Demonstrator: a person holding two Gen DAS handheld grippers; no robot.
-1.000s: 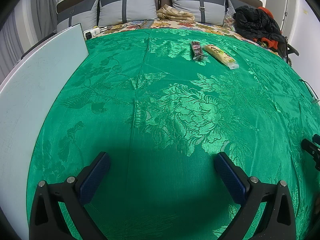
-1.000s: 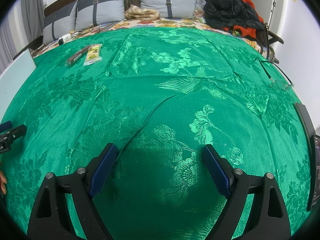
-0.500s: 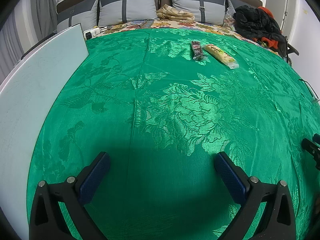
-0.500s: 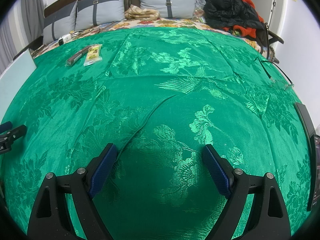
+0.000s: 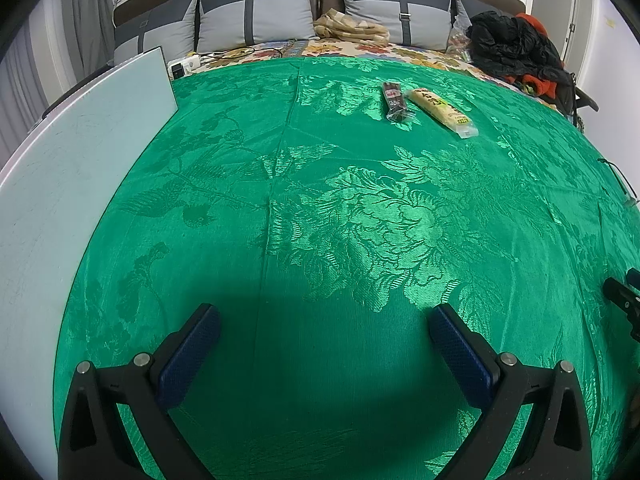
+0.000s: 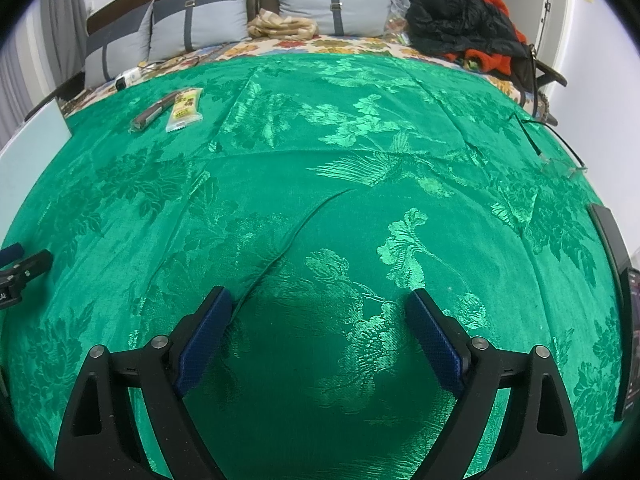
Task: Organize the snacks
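Observation:
Two snack packs lie side by side far off on the green patterned cloth (image 5: 320,208): a dark brown bar (image 5: 394,101) and a long yellow pack (image 5: 440,111). In the right wrist view the dark bar (image 6: 153,113) and the yellow pack (image 6: 185,109) show at the far left. My left gripper (image 5: 324,320) is open and empty, low over the near cloth. My right gripper (image 6: 318,306) is open and empty over the near cloth, beside a fabric crease (image 6: 304,232).
A pale board (image 5: 72,184) lies along the left. Grey pillows (image 5: 256,20) and a beige cloth (image 5: 352,30) sit at the headboard. Black and orange clothes (image 5: 516,52) are piled far right. Glasses (image 6: 560,160) and a dark device (image 6: 612,248) lie at the right edge.

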